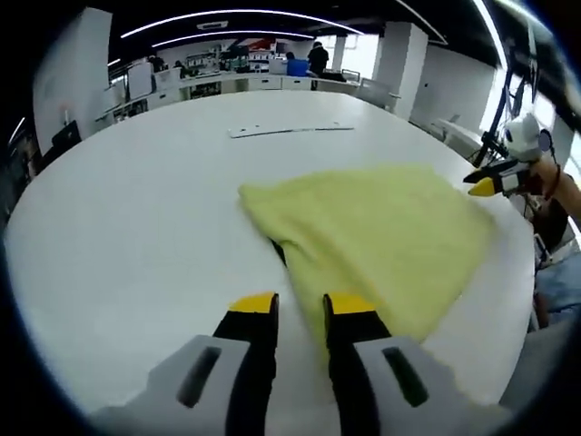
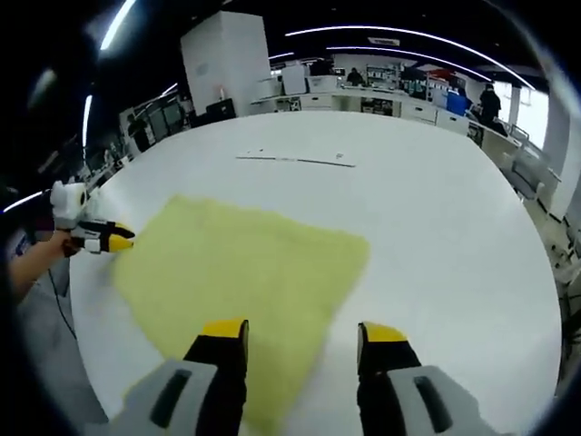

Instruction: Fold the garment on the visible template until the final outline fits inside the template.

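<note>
yellow garment [image 1: 372, 238] lies spread flat on the white tabletop [image 1: 136, 209], one corner pointing toward the far side. left claw [image 1: 301, 304] hovers released at the cloth's near edge, right jaw over the fabric, left jaw over bare tabletop. right claw [image 2: 301, 334] also released, gripping nothing, left jaw above the cloth. a thin flat white strip [image 2: 296, 159] lies well beyond the garment.
</note>
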The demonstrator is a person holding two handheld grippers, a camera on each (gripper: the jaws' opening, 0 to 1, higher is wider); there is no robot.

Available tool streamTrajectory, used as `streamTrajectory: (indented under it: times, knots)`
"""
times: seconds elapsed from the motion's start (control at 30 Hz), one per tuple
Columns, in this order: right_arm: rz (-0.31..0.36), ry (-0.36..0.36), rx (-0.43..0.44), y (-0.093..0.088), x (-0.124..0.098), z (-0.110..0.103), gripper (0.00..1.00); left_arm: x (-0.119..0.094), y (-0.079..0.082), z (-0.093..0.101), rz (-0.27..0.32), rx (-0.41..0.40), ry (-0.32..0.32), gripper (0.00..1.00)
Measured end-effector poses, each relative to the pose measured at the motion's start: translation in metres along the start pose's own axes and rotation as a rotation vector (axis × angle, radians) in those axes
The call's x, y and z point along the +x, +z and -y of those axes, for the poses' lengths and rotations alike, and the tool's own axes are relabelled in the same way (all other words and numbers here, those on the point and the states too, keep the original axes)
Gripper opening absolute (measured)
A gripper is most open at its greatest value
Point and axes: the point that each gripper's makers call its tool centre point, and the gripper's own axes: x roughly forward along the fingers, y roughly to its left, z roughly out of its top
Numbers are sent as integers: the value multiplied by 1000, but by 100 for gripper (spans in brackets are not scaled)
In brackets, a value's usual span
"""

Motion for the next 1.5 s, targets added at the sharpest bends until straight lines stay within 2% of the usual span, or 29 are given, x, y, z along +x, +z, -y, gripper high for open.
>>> streamTrajectory:
  times: [0.2,0.3,0.43,0.6,0.73,0.9,1.03,1.33,1.5]
  knots:
    - [-18,8,8,-12,-6,-3,46,2,-7,2,-33,-8,-13,10]
    - [-23,8,10,-16,-9,-3,46,2,-8,5,-35,-25,-25,0]
    - [-26,3,17,-20,-12,-2,46,1,-7,5,-29,-14,-13,0]
    - [-24,6,20,-21,-16,-5,46,-12,2,4,19,9,41,0]
    - [-19,8,17,-20,-19,-7,47,-17,4,4,49,-39,60,0]
    - [-24,24,6,-22,-22,-12,47,-15,-6,1,19,-61,73,0]
    - [-35,41,-10,-26,-25,-15,47,-19,-9,5,21,-50,48,0]
    - [-70,115,-51,-39,-35,-31,46,-36,-14,12,25,-46,-11,21]
    - [-103,129,-97,-50,-40,-32,45,-43,-23,13,-1,10,-40,25]
